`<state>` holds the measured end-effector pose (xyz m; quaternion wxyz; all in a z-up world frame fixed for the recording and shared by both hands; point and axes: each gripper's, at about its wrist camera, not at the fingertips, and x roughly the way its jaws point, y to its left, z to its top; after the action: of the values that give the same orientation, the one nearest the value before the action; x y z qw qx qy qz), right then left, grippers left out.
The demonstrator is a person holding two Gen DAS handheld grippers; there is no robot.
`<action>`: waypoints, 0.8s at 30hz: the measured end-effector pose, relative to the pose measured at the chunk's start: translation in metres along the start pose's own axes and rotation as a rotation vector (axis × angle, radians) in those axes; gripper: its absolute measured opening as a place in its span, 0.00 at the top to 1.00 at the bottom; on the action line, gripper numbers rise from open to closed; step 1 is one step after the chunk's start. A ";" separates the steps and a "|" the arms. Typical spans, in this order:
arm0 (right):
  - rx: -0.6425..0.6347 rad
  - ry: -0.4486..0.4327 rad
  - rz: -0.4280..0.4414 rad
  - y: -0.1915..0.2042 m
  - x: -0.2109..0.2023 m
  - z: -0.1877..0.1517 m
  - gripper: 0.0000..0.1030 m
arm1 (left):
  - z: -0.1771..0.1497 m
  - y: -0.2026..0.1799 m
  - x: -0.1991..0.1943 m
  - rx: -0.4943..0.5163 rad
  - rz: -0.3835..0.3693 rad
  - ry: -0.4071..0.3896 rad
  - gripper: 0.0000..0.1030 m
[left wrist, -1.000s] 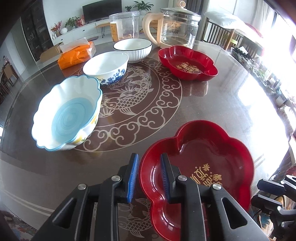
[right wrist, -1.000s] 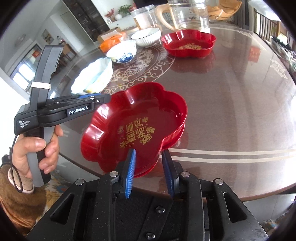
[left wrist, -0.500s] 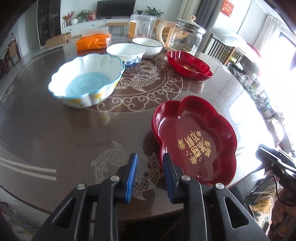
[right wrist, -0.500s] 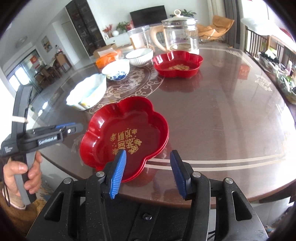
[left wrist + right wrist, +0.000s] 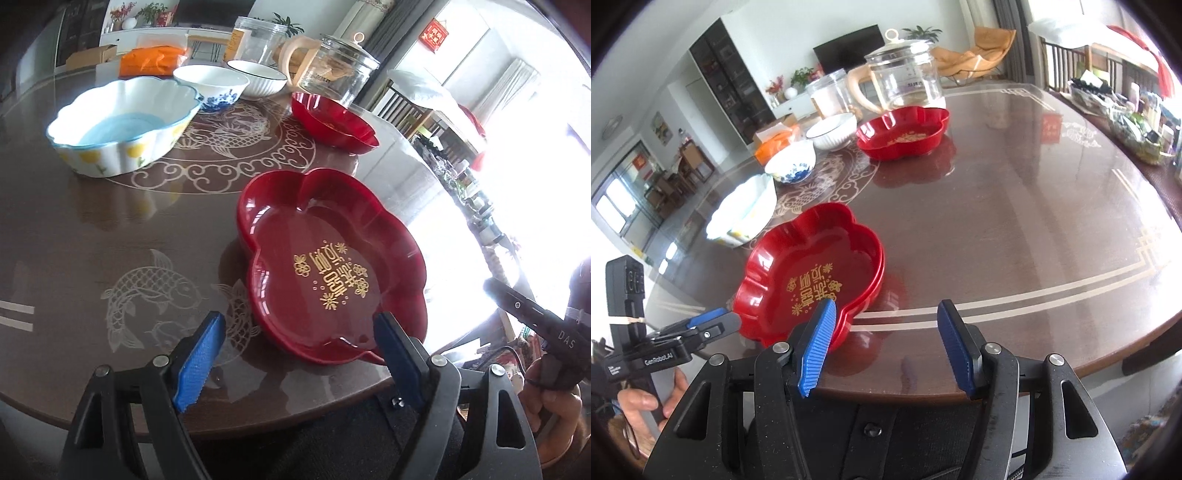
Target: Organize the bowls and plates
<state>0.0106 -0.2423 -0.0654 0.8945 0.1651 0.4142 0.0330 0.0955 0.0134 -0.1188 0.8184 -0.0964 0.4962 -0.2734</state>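
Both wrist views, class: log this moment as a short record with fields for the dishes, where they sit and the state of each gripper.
near dish: red flower-shaped plates, two nested, by the table front edge
far red plate: alone, before the glass kettle
bowls: scalloped blue-lined bowl, blue-patterned bowl, white ribbed bowl, in a row, unstacked
left gripper: open, empty, off the plates
right gripper: open, empty

Black-framed left gripper (image 5: 299, 354) and right gripper (image 5: 886, 347) are wearing ribbed blue pads (image 5: 817, 347) (silver screws at the pivots); bare-skinned hands are showing.
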 end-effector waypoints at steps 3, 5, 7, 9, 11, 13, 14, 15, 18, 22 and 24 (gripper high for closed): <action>0.016 -0.021 -0.011 -0.007 -0.006 0.001 0.40 | 0.003 -0.020 0.015 0.033 0.012 0.010 0.10; 0.031 -0.028 -0.018 -0.011 -0.007 0.001 0.40 | 0.005 -0.035 0.026 0.037 0.002 0.006 0.07; 0.054 -0.046 -0.025 -0.015 -0.008 0.001 0.40 | 0.011 -0.054 0.041 0.030 -0.046 0.008 0.07; 0.079 -0.078 -0.045 -0.021 -0.011 0.001 0.40 | 0.017 -0.078 0.057 0.071 -0.060 0.020 0.07; 0.107 -0.101 -0.059 -0.027 -0.015 0.002 0.40 | 0.021 -0.101 0.061 0.132 -0.004 0.006 0.07; 0.123 -0.118 -0.066 -0.033 -0.022 0.003 0.40 | 0.022 -0.109 0.055 0.159 0.048 -0.019 0.07; 0.123 -0.134 -0.080 -0.036 -0.027 0.003 0.40 | 0.022 -0.109 0.049 0.166 0.074 -0.028 0.07; 0.121 -0.151 -0.098 -0.039 -0.032 0.003 0.40 | 0.021 -0.107 0.043 0.171 0.111 -0.039 0.06; 0.133 -0.185 -0.148 -0.050 -0.037 0.000 0.34 | 0.019 -0.097 0.021 0.178 0.238 -0.077 0.05; 0.191 -0.148 -0.120 -0.058 -0.023 -0.003 0.34 | 0.017 -0.084 -0.002 0.169 0.361 -0.124 0.05; 0.183 -0.134 -0.107 -0.055 -0.019 -0.005 0.34 | 0.015 -0.081 -0.008 0.169 0.393 -0.138 0.05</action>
<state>-0.0099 -0.2967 -0.0718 0.9019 0.2254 0.3630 -0.0638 0.0769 -0.0513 -0.0707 0.8932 0.0527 0.4234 -0.1419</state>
